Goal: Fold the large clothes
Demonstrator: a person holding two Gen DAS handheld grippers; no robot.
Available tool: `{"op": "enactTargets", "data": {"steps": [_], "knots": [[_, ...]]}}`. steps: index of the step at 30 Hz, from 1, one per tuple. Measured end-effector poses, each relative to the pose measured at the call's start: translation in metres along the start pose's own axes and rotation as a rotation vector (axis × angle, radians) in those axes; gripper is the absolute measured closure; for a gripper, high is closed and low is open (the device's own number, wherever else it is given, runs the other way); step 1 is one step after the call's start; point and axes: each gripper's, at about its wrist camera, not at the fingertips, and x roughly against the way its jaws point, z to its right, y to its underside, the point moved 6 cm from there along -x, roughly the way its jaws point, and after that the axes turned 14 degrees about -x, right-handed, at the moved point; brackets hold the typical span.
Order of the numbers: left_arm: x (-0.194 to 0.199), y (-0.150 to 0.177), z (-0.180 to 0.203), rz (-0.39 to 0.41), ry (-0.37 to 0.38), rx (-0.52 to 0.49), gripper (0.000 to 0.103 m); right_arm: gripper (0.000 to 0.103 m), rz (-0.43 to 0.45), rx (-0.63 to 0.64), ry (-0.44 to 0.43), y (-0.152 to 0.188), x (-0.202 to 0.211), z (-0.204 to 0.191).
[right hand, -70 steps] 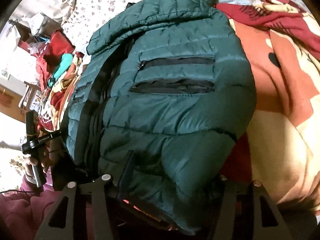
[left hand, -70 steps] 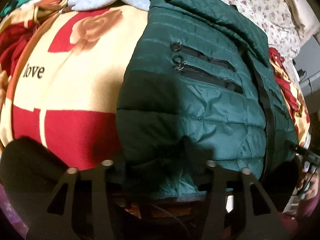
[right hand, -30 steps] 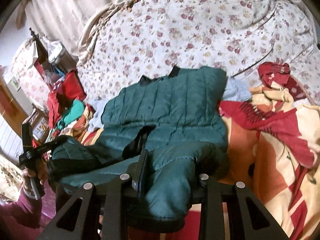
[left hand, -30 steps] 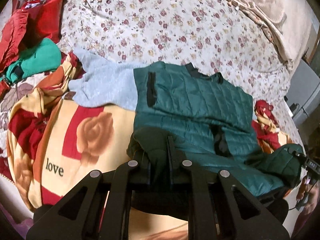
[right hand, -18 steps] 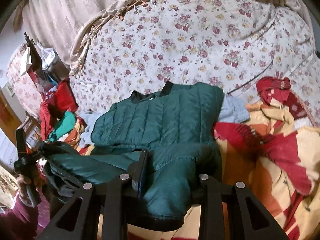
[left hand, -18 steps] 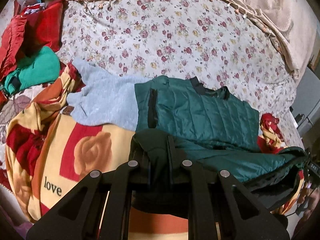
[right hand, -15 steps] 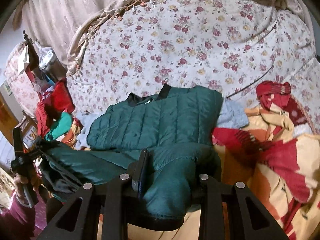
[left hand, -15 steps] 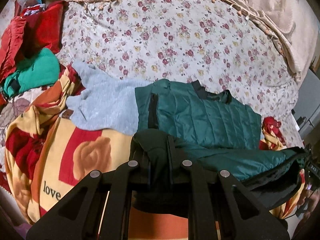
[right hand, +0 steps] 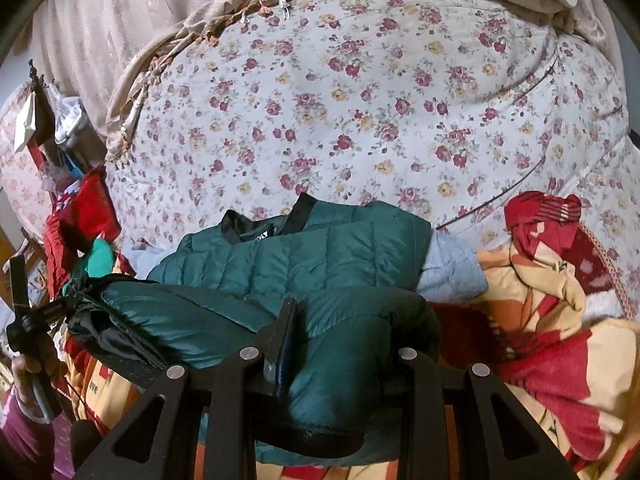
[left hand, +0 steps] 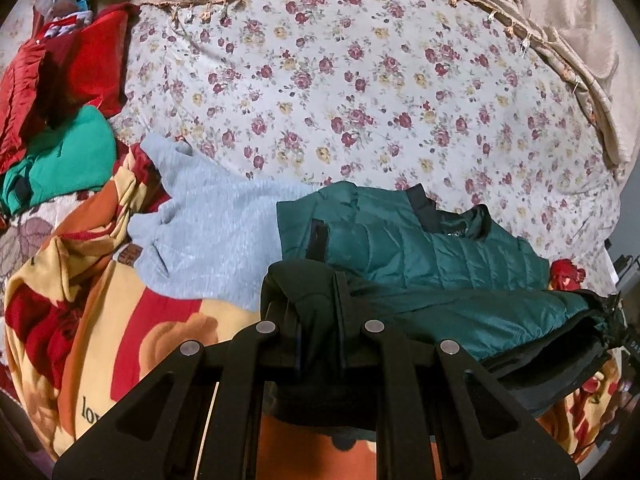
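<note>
A home bedroom: a bed (left hand: 360, 80) under a floral quilt, a rose-print blanket (left hand: 80, 320) and loose clothes (left hand: 60, 160) heaped on it.

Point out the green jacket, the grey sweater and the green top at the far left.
Jacket (left hand: 440, 248), left wrist view, quilted back panel.
Grey sweater (left hand: 216, 232), left wrist view, its middle.
Green top (left hand: 68, 156), left wrist view, its middle.

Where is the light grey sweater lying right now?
In the left wrist view the grey sweater lies left of the green jacket, partly beneath it, between floral bedspread and patterned blanket.
</note>
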Motion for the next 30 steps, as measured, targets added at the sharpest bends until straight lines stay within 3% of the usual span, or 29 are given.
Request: {"op": "enactTargets", "data": {"steps": [19, 30], "knots": [[-0.064, -0.052, -0.003, -0.015, -0.074, 0.031, 0.091, 0.074, 0.014, -0.016, 0.076, -0.054, -0.070, 0.005], [-0.106, -0.062, -0.003, -0.046, -0.113, 0.043, 0.091, 0.075, 0.003, -0.035, 0.108, -0.067, -0.111, 0.017]]}}
